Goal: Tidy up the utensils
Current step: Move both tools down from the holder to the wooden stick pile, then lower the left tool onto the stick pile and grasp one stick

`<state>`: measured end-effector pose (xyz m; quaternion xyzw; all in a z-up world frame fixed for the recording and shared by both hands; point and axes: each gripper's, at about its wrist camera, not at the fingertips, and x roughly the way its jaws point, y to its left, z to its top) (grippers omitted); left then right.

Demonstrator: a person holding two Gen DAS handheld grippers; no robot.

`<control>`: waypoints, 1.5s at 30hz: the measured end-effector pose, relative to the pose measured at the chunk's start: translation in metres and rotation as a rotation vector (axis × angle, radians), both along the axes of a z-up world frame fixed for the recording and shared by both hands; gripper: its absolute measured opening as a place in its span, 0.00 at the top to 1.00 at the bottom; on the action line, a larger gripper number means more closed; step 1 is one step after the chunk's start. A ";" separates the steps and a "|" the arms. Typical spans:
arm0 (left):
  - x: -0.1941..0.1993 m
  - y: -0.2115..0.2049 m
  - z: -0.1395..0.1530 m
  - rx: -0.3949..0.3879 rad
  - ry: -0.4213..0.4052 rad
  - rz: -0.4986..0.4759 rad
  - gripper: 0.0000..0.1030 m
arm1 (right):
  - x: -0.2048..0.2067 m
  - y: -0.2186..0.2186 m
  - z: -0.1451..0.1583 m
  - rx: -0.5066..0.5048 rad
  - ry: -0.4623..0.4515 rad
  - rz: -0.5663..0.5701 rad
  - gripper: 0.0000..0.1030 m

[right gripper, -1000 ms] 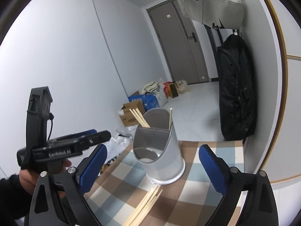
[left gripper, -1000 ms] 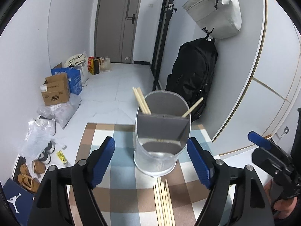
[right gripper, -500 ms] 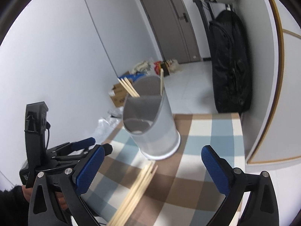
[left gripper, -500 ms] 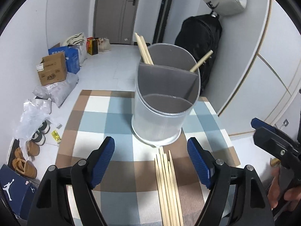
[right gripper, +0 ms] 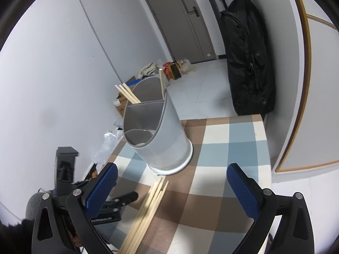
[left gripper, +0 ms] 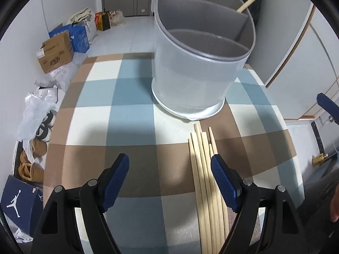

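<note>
A grey divided holder (left gripper: pixel 203 63) stands on the checked table (left gripper: pixel 131 110), a few chopsticks in its far compartments. At six o'clock from it a bundle of loose chopsticks (left gripper: pixel 208 182) lies flat. The left gripper (left gripper: pixel 169 177) hangs with jaws wide and empty, its right pad beside the bundle; the right gripper (right gripper: pixel 171 187) is likewise spread, gripping nothing.

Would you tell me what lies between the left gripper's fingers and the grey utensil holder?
In the left wrist view, only bare checked tablecloth separates the left gripper from the utensil holder; the loose chopsticks lie alongside its right finger.
</note>
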<state>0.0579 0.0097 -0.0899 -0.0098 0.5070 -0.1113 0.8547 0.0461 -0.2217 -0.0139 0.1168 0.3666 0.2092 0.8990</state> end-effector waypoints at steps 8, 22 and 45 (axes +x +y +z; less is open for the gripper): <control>0.002 -0.003 -0.014 0.049 0.079 0.012 0.27 | -0.002 -0.006 -0.003 0.015 0.025 -0.001 0.00; -0.001 -0.013 -0.009 0.080 0.119 0.006 0.28 | -0.002 -0.014 -0.004 0.094 0.070 0.007 0.00; 0.006 -0.017 -0.006 0.118 0.119 0.009 0.83 | -0.009 -0.020 -0.003 0.081 0.065 -0.006 0.00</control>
